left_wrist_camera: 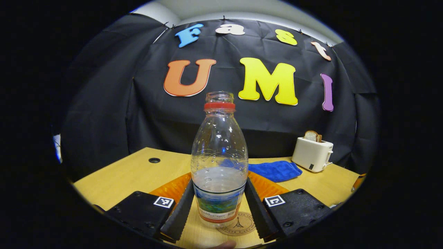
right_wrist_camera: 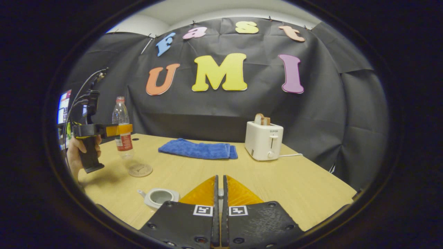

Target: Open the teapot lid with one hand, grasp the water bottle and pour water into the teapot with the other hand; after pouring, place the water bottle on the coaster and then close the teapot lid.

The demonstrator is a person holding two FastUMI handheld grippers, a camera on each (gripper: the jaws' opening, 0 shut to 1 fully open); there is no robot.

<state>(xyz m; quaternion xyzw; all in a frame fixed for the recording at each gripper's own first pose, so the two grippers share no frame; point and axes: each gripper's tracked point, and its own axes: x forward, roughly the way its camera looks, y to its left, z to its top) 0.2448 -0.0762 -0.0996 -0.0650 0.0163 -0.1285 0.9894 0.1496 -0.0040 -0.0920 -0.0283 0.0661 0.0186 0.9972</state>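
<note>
A clear water bottle (left_wrist_camera: 219, 166) with a red neck ring and no cap stands upright between my left gripper's (left_wrist_camera: 219, 182) fingers, which press on its labelled lower part; it is about a third full. A round coaster (left_wrist_camera: 239, 224) lies just under and in front of it. In the right gripper view the left gripper (right_wrist_camera: 119, 130) holds the bottle (right_wrist_camera: 121, 117) slightly above the table, behind the coaster (right_wrist_camera: 139, 169). The small pale teapot (right_wrist_camera: 159, 197) sits open at the near left. My right gripper (right_wrist_camera: 220, 177) is shut, a pale sliver of the teapot lid (right_wrist_camera: 218, 192) between its fingers.
A folded blue towel (right_wrist_camera: 197, 149) lies mid-table, and a white toaster (right_wrist_camera: 263, 140) holding a bread slice stands to its right with a cord trailing off. A cable hole (left_wrist_camera: 154, 160) is in the far table corner. A hand (right_wrist_camera: 77, 152) grips the left gripper's handle.
</note>
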